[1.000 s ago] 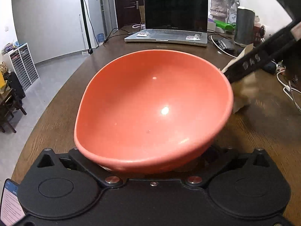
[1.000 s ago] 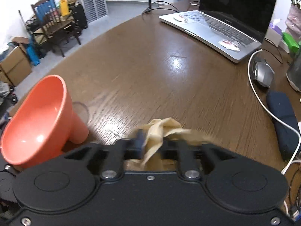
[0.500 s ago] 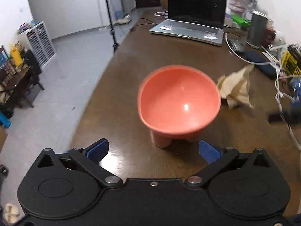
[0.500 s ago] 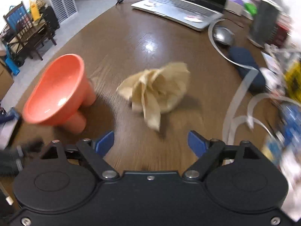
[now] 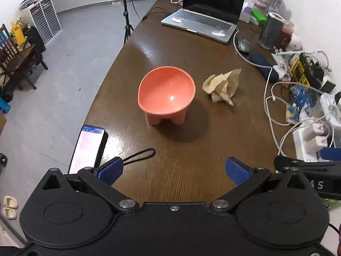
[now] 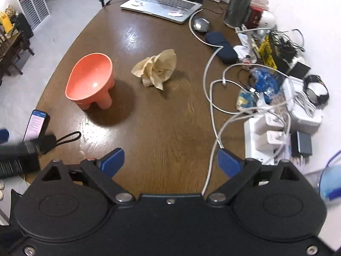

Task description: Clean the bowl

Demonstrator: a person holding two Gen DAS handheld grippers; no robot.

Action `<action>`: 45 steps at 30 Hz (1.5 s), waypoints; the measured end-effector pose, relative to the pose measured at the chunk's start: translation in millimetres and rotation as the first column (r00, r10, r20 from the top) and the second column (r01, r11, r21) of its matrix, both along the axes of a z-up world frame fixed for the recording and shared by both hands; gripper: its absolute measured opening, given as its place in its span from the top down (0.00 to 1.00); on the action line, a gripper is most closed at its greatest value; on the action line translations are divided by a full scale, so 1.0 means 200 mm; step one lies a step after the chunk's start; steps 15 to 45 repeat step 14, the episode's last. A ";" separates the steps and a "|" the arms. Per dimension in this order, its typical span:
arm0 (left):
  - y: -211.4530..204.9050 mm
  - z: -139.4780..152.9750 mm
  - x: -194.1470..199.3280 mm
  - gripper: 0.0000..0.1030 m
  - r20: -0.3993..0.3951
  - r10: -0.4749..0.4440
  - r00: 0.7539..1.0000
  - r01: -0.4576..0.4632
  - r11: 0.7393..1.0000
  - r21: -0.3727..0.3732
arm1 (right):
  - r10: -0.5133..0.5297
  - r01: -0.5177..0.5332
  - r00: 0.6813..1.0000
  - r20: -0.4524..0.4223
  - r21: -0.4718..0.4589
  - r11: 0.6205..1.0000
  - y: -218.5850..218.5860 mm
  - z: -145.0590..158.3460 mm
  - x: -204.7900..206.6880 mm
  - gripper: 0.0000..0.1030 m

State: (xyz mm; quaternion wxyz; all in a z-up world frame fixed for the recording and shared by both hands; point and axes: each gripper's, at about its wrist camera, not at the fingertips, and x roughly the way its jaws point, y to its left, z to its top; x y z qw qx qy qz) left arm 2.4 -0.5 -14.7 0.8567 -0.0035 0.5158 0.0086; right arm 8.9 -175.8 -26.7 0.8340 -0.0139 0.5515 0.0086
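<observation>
An orange footed bowl [image 5: 166, 93] stands on the brown wooden table [image 5: 187, 162], tilted rim toward me; it also shows in the right wrist view [image 6: 89, 81]. A crumpled beige cloth [image 5: 222, 87] lies on the table just right of the bowl, apart from it; it also shows in the right wrist view [image 6: 156, 69]. My left gripper [image 5: 173, 170] is open and empty, raised well back from the bowl. My right gripper [image 6: 170, 162] is open and empty, raised well back from the cloth.
A phone [image 5: 88, 148] with a lit screen and a black strap loop [image 5: 140, 155] lie near the table's left edge. A laptop [image 5: 204, 15] stands at the far end. Cables, chargers and clutter [image 6: 272, 98] fill the right side. The floor drops off left.
The left gripper let go of the bowl, now standing on the table. The right gripper let go of the cloth beside it. Both grippers opened and pulled back and up.
</observation>
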 end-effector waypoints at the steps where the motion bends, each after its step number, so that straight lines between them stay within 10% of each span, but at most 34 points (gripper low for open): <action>1: 0.00 0.00 -0.01 0.00 -0.001 0.012 1.000 -0.012 1.000 0.003 | 0.007 -0.007 1.000 -0.008 0.004 1.000 0.01 -0.01 -0.02 0.07; 45: -0.01 0.04 -0.14 0.00 0.042 0.023 0.999 -0.023 1.000 -0.004 | 0.029 -0.029 0.999 0.039 0.004 1.000 0.03 0.04 -0.14 0.07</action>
